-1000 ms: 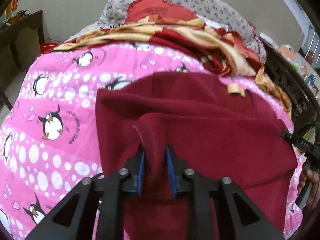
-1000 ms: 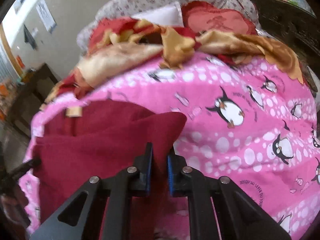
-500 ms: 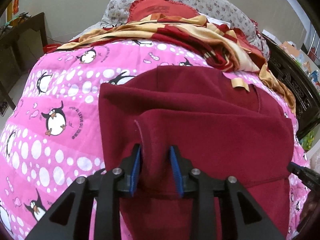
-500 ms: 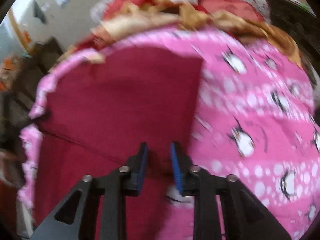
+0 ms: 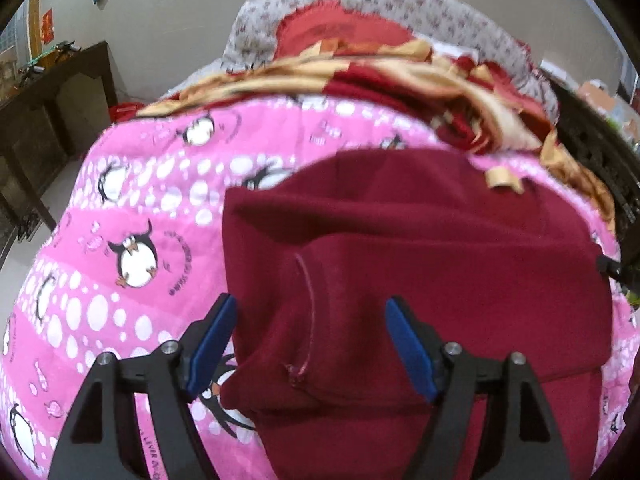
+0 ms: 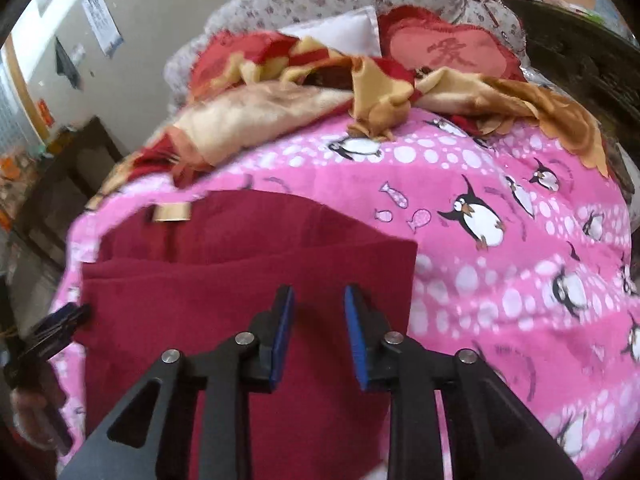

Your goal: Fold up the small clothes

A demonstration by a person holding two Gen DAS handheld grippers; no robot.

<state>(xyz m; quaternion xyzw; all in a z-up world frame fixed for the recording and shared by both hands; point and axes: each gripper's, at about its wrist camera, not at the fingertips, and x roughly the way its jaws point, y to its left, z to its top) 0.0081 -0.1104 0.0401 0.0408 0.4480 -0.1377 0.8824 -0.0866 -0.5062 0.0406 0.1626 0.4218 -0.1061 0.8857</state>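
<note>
Writing: red heart-shaped cushion (image 6: 448, 50) at the head of the bed carries one large Chinese character in darker red. Small curved print beside the penguins on the pink blanket (image 6: 500, 280), too small to read. Papers on the far wall, illegible.

Garment: dark red fleece garment (image 5: 420, 248), plain, soft nap, lying on the pink blanket near the bed's foot edge. Upper layer folded across the lower one, giving a straight horizontal fold edge; square folded corner visible in the right wrist view (image 6: 248, 280). A stitched seam runs down a raised fold of the cloth in front of the left wrist camera.

Tag: small tan label (image 5: 502, 178) on the garment's far part, toward the head of the bed; no text legible.

Left hand-held gripper (image 5: 310, 340): jaws spread wide, blue pads either side of the raised fold, clamping nothing.

Right hand-held gripper (image 6: 318, 324): jaws apart, poised over the folded garment near its corner, holding nothing.

Blanket: pink with white dots, penguins and small fish.

Head of bed: crumpled red and gold blanket (image 6: 280, 108), floral pillow (image 5: 400, 4) behind it.
</note>
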